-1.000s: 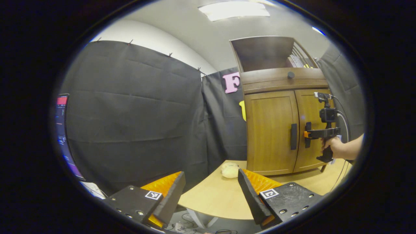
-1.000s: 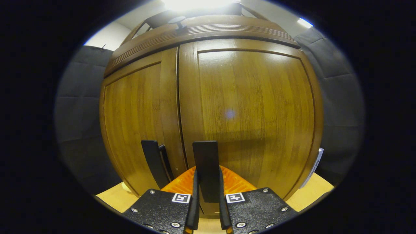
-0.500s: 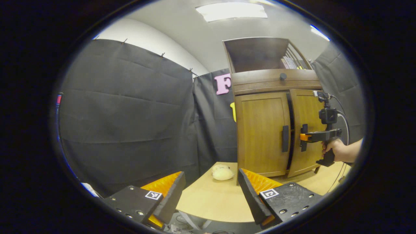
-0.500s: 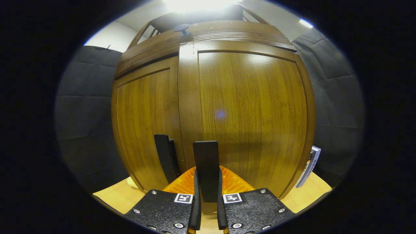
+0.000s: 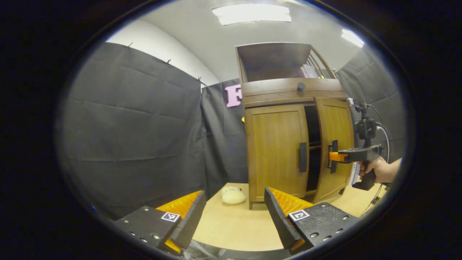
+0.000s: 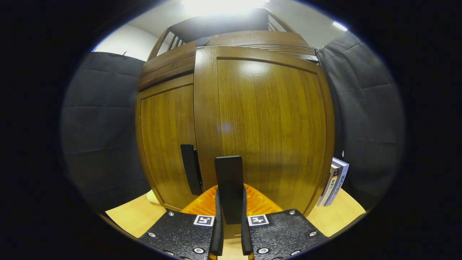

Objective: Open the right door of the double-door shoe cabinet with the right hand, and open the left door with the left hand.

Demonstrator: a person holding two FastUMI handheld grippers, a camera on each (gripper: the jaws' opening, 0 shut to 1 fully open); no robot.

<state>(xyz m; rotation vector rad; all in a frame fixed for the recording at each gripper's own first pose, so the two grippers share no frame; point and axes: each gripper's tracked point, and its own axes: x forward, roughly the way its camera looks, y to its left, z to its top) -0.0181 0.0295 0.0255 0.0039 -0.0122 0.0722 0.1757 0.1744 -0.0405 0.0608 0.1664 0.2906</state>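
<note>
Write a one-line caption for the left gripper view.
Right gripper clamps the partly open brown wooden right door's black bar handle.

Left gripper view: from my left claw, well back, facing the shoe cabinet across the table.
Right gripper view: right against the right door.
Shared: cabinet front.

Black curtain walls, pale wooden table, bright ceiling light.
</note>
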